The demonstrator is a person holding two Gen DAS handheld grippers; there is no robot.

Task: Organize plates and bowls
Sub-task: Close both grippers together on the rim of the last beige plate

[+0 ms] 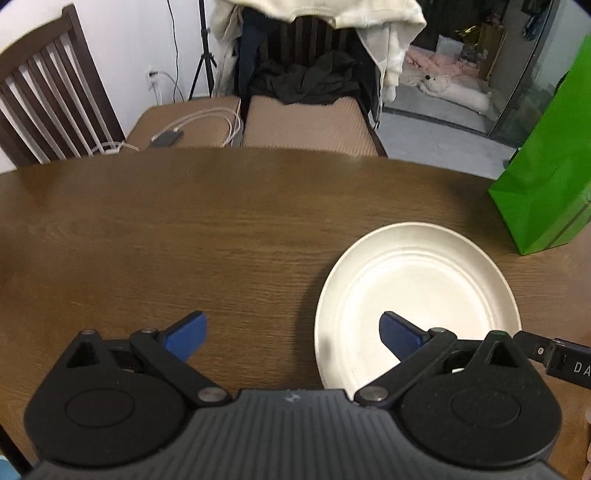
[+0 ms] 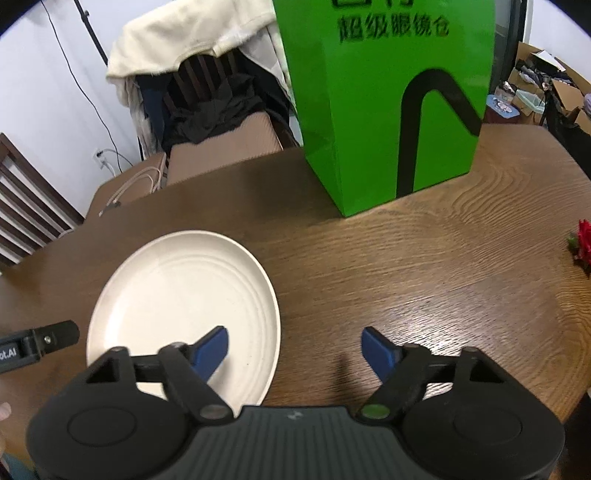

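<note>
**Both grippers flank one plate**

Left gripper (image 1: 291,334) and right gripper (image 2: 293,350): fingers spread, pinching nothing. Each straddles one near edge of the white plate (image 2: 184,291), likely readying a two-sided lift. Plate lies flat on the wooden table (image 1: 184,221). Green bag (image 2: 388,110) stands behind. No bowls visible; plate's near rim hidden.

You see a brown wood-grain tabletop (image 2: 424,266) carrying a bright green paper bag with black printing (image 2: 388,110) near its far edge. A small red flower (image 2: 583,245) lies at the right edge. Beyond stand dark slatted wooden chairs (image 1: 48,96), one draped with cream clothing (image 1: 332,14), another holding white cables (image 1: 199,122).
</note>
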